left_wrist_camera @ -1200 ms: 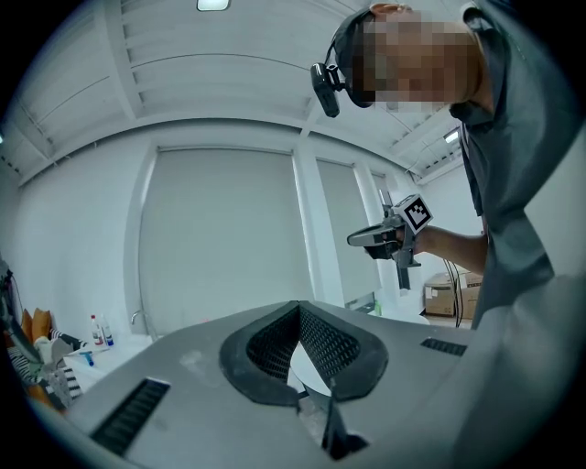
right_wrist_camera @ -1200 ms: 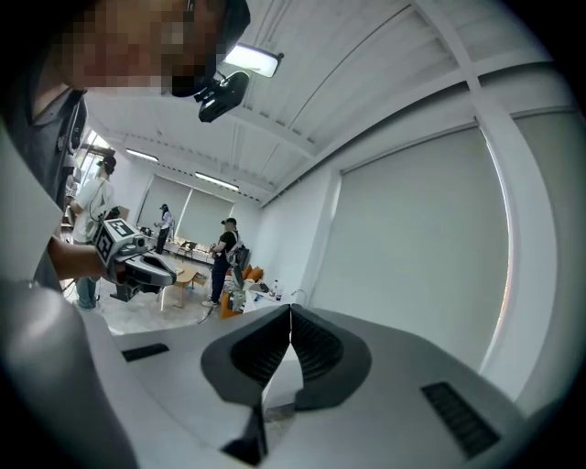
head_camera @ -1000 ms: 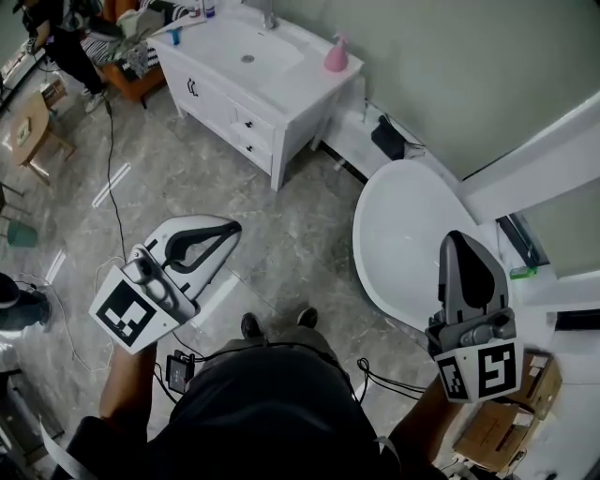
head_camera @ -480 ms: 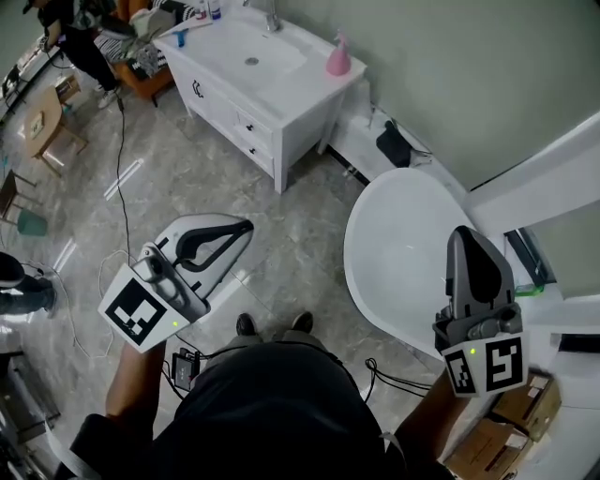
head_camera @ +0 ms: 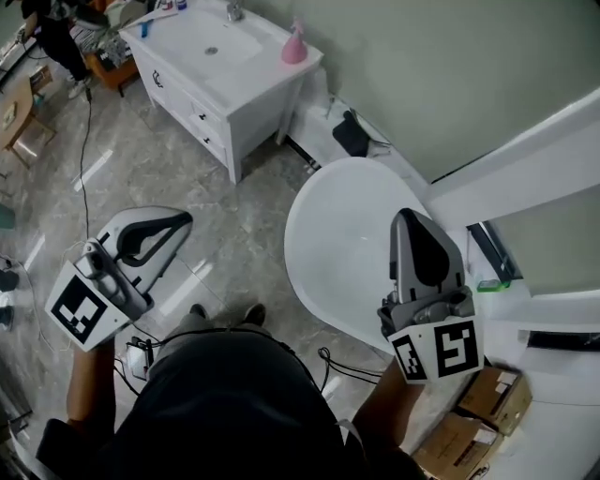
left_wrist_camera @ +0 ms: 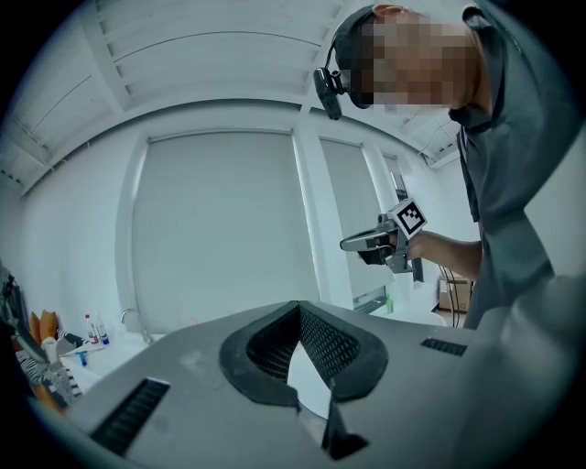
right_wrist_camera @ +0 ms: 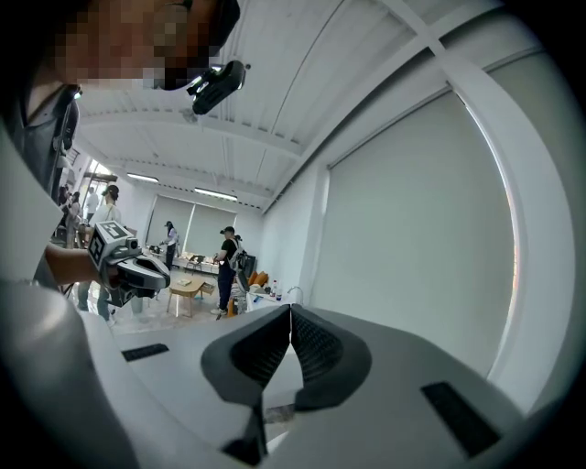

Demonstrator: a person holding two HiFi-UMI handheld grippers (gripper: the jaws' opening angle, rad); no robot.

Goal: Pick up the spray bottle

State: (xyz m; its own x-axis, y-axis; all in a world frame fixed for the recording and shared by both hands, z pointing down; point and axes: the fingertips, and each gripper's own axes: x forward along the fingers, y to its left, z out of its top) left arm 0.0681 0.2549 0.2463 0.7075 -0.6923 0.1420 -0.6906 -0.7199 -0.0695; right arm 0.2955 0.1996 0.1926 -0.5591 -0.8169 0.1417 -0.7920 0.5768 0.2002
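Ahead of both jaws, well apart from either: spray bottle point(head_camera: 294, 46), upright at the right end of a white counter point(head_camera: 272, 69), close to the grey-green wall. In the head view it lies beyond the tips, roughly between the lines the two grippers point along.

Bottle: pink, small, rounded body that narrows to a slim top. Nozzle detail too small to make out. Nothing touches it.

Left gripper point(head_camera: 184, 218): jaws closed tip to tip, nothing between them. Its own view point(left_wrist_camera: 298, 306) shows the ribbed black pads meeting at the point, with only pale wall behind. Pointed toward the counter's side of the room.

Right gripper point(head_camera: 405, 215): jaws likewise pressed together and empty point(right_wrist_camera: 290, 310). It hangs over the rim of a white oval bathtub point(head_camera: 337, 253).

Each gripper shows in the other's view, held out level by a forearm: right one point(left_wrist_camera: 348, 245), left one point(right_wrist_camera: 165, 272).

Counter also carries a sink basin point(head_camera: 212, 39) and a faucet point(head_camera: 234, 11), to the left of the bottle. A dark object point(head_camera: 352, 134) lies on the floor between counter and tub. Cardboard boxes point(head_camera: 473, 427) sit behind the right jaws. The floor is grey marble tile point(head_camera: 234, 202).
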